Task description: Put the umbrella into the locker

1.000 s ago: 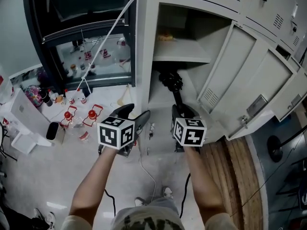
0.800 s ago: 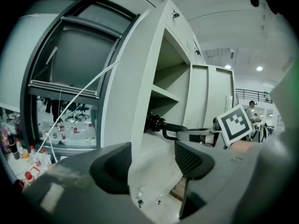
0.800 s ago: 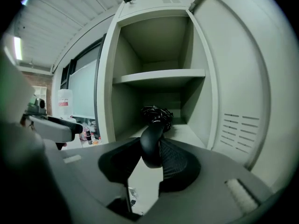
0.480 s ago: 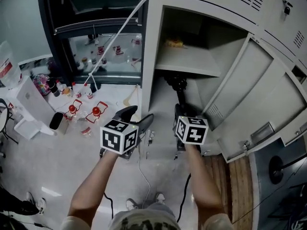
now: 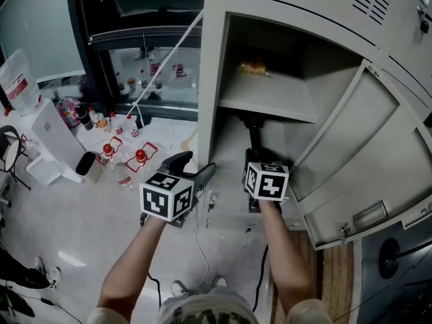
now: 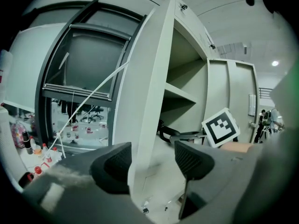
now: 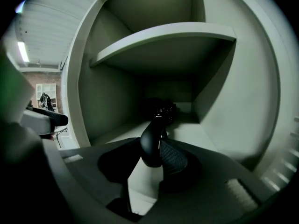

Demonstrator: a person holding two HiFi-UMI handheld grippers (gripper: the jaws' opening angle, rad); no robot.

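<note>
The black umbrella (image 5: 254, 132) points into the grey locker (image 5: 270, 100), below its shelf, with its bundled end (image 7: 161, 111) far back on the compartment floor. My right gripper (image 5: 259, 156) is at the locker's mouth, shut on the umbrella's curved handle (image 7: 152, 146), which lies against the right pad. The left gripper (image 5: 194, 167) hovers open and empty just left of the locker's front edge (image 6: 149, 101). In the left gripper view its jaws (image 6: 152, 164) straddle that edge, and the umbrella (image 6: 163, 132) and the right gripper's marker cube (image 6: 223, 127) show beyond.
The locker door (image 5: 351, 147) stands open to the right. A small yellow item (image 5: 253, 66) lies on the upper shelf. Red-capped bottles (image 5: 108, 150), a black cup (image 5: 88, 162) and a white cable (image 5: 202, 248) are on the floor at left. A white cord (image 5: 165, 63) slants across the window.
Both grippers have moved forward toward the locker. The right one carried the umbrella deeper under the shelf. The left gripper stays open.
</note>
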